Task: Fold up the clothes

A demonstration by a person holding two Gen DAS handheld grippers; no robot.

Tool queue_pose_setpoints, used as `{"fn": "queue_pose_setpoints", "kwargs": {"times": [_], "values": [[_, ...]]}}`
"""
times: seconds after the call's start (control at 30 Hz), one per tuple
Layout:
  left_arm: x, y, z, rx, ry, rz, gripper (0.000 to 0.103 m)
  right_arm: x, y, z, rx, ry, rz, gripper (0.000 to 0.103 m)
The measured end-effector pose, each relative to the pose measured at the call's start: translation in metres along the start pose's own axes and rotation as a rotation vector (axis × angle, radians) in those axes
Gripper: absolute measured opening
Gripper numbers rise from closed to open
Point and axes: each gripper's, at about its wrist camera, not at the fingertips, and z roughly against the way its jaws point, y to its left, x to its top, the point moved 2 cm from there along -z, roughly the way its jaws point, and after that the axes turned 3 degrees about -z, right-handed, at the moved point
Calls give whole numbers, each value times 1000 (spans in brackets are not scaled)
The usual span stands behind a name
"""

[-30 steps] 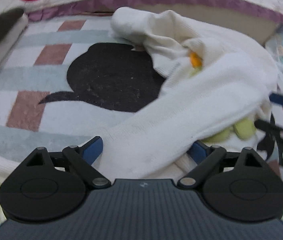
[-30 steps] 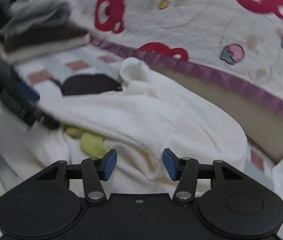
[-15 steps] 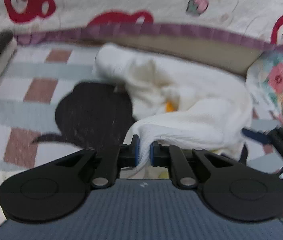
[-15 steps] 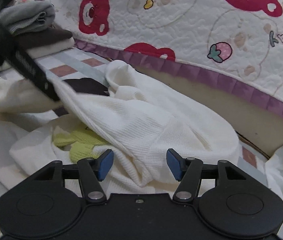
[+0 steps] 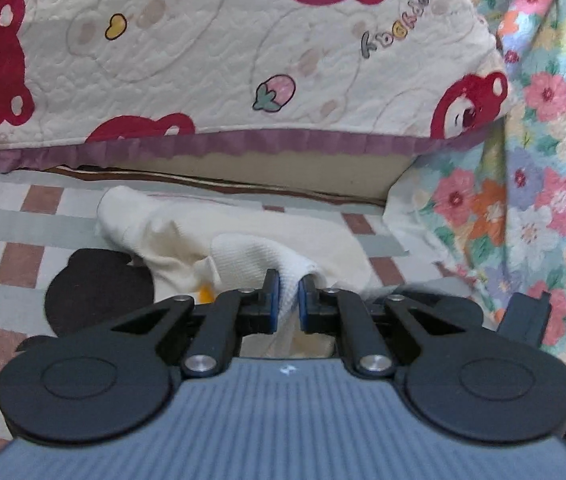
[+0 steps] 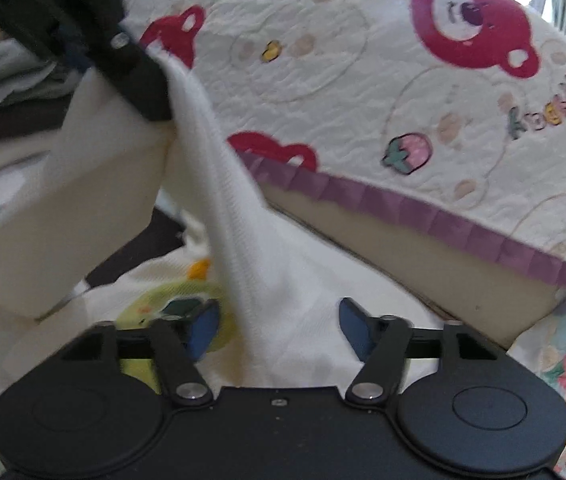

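Observation:
A cream ribbed-knit garment (image 5: 251, 240) with a green and orange print (image 6: 151, 304) lies crumpled on a checked blanket (image 5: 15, 216). My left gripper (image 5: 287, 304) is shut on a fold of it and holds that fold lifted. From the right wrist view the left gripper (image 6: 131, 68) shows at the upper left, with the cloth (image 6: 219, 184) hanging from it in a taut strip. My right gripper (image 6: 279, 328) stands open low over the garment, cloth lying between its blue pads without being pinched.
A quilted cover with red bears (image 5: 223, 48) and a purple frill (image 5: 243, 144) rises behind. A floral quilt (image 5: 543, 184) fills the right side. A black patch (image 5: 95, 292) marks the blanket. Folded clothes (image 6: 7, 80) are stacked at the far left.
My left gripper closed on the garment's fold and lifted it up, stretching the cloth. The right gripper stayed open and moved in closer over the garment.

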Motion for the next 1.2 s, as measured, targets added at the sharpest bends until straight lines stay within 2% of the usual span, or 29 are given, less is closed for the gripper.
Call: {"fn": "queue_pose_setpoints", "kwargs": {"times": [0.03,0.1,0.13,0.2,0.23,0.37,0.53,0.6,0.73,0.83,0.87,0.9,0.97,1.0,1.03,1.07,1.1,1.2], "values": [[2,-1,0,-6,-4,6,9,2,-6,2,7,-3,-15,5],[4,0,-2,13,-8,12,11,8,-22,8,32,-16,-68,3],[5,1,-2,23,-10,14,16,11,-32,13,36,-31,-106,2],[7,1,-4,42,-14,20,63,17,-58,23,41,-59,-195,2],[8,2,-5,51,-15,23,66,21,-71,28,43,-73,-239,2],[6,9,-13,71,-3,61,66,29,-120,51,3,-109,-368,2],[-10,29,-33,82,61,146,66,29,-168,84,-136,-143,-425,2],[-17,34,-40,78,88,170,66,26,-182,100,-221,-145,-420,2],[-27,35,-57,60,136,169,66,6,-204,124,-475,-69,-371,2],[-30,31,-77,42,179,139,66,-43,-228,106,-589,167,-402,2],[-30,29,-86,33,195,126,66,-59,-233,98,-585,239,-425,5],[-29,26,-95,24,210,113,66,-74,-236,90,-551,298,-458,14],[-27,19,-111,2,235,82,66,-103,-241,74,-479,417,-522,23],[-27,16,-118,-9,247,69,66,-110,-239,72,-454,437,-532,32],[-26,13,-125,-19,260,59,66,-111,-234,74,-438,424,-523,37],[-26,11,-130,-25,274,59,66,-111,-229,76,-422,411,-513,47],[-27,8,-135,-32,287,59,66,-111,-224,78,-406,398,-504,51],[-40,4,-131,-68,326,69,68,-107,-213,88,-349,334,-489,51]]}}
